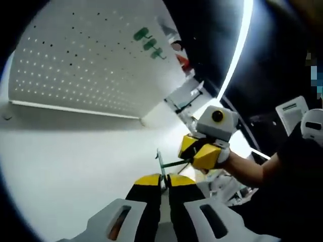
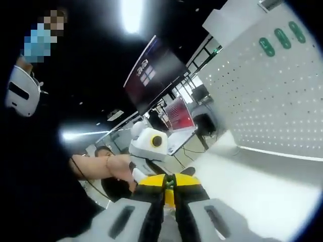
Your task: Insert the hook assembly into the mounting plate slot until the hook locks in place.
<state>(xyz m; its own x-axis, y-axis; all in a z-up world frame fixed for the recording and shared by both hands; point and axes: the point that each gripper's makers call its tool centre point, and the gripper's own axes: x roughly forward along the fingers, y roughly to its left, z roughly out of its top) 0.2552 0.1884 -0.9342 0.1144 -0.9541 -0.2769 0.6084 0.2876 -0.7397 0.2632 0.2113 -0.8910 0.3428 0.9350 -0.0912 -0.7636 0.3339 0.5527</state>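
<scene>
Both grippers (image 1: 165, 177) (image 2: 169, 182) pinch green hook (image 1: 166, 164), mostly hidden btwn jaws.

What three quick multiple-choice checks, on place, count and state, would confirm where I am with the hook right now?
1. Where is the pegboard in the left gripper view?
A. Beyond the jaws, upper left
B. Flat under the jaws
C. Behind the person

2. How many green hooks already hang on it?
A. One
B. Three
C. Six

3. What is the left gripper doing?
A. Open, holding nothing
B. Shut on the green hook assembly
C. Touching the pegboard

Answers: 1 A, board stands past the white table. 2 B, three green shapes near its top. 3 B, jaws closed with green wire between.
</scene>
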